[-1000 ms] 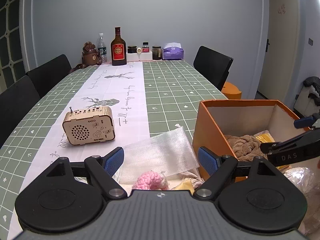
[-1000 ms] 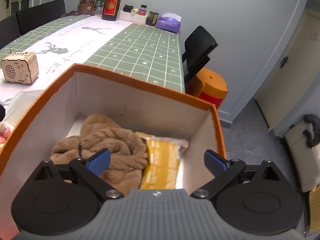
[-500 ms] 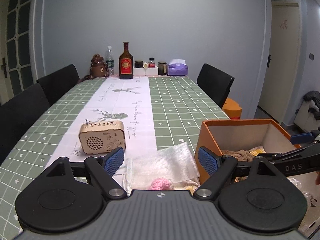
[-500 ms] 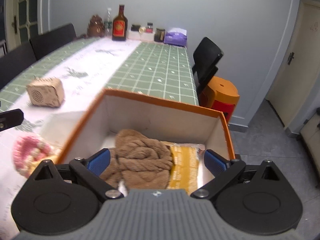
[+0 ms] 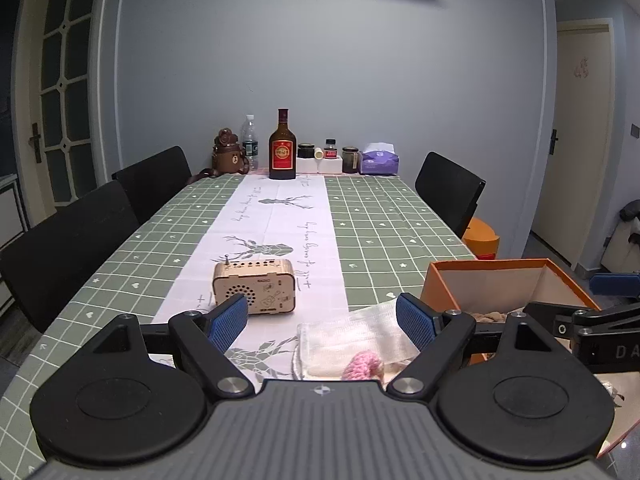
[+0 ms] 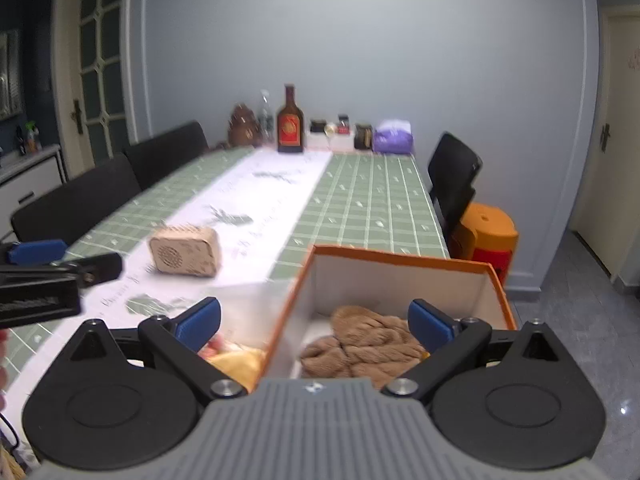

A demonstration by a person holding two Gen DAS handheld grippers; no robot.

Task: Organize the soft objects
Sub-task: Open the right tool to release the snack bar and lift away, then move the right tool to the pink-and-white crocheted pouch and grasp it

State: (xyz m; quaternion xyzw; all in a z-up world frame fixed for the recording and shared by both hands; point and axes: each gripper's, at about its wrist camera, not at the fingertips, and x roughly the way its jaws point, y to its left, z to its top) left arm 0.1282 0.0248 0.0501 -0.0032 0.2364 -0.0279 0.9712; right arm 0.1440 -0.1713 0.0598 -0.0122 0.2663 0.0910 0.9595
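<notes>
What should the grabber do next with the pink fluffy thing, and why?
Probably lower the left gripper onto the pink knitted toy. Both grippers are open and hold nothing. The toy lies on the table beside the orange box, not in it, and just below the left gripper's fingers. A brown woolly cloth is already in the box, so the toy likely goes there next.

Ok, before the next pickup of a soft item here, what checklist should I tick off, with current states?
1. Left gripper open, holding nothing: ok.
2. Right gripper open, holding nothing: ok.
3. Orange box open on top, with room beside the brown towel: ok.
4. Pink knitted item in reach, outside the box: ok.
5. Mesh bag free of the pink item: cannot tell.
6. Right view sharp enough to aim: not ok, blurred.
</notes>
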